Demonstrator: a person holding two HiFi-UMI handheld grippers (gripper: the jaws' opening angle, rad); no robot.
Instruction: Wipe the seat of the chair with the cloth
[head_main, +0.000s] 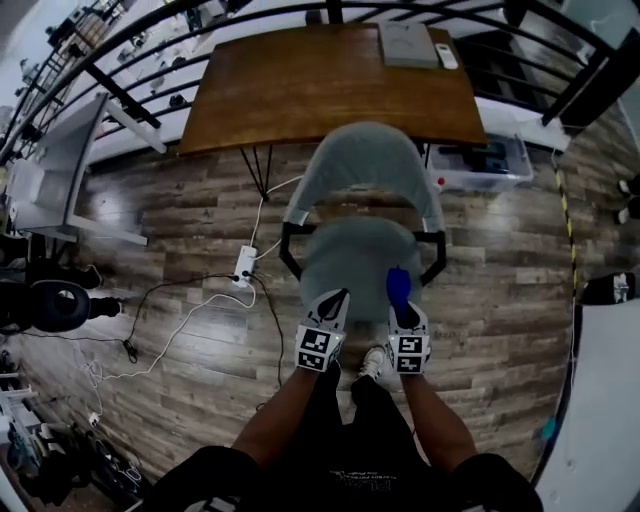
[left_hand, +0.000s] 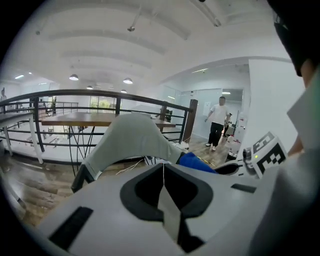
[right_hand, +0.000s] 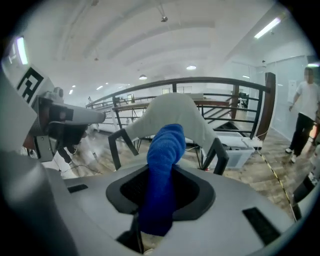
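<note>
Head view showed a person standing over a grey chair (head_main: 360, 165), with a gripper in each hand held at the front edge of the seat (head_main: 345, 255). The right gripper (head_main: 403, 308) was clamped on a blue cloth (head_main: 398, 287), which stuck out past the jaws over the seat's front right part. Whether the cloth touched the seat could not be told. In the right gripper view the cloth filled the gap between the jaws as a rolled bunch, with its end folded over in front of the backrest. The left gripper (head_main: 338, 298) sat just beside the right one, over the seat's front left. In the left gripper view its jaws were pressed together with nothing between them. That view also caught the cloth to the right, and the backrest beyond. A brown desk (head_main: 320, 85) stood behind the chair, with a flat grey item (head_main: 407, 45) and a small white remote (head_main: 447, 57) near its far right corner. A clear bin (head_main: 480, 165) sat on the wood floor (head_main: 180, 220) right of the chair. A white power strip (head_main: 245, 263) with cables lay to its left. A black railing (head_main: 130, 100) ran behind the desk. Another person (left_hand: 217, 125) in a white top stood further back in the room.
</note>
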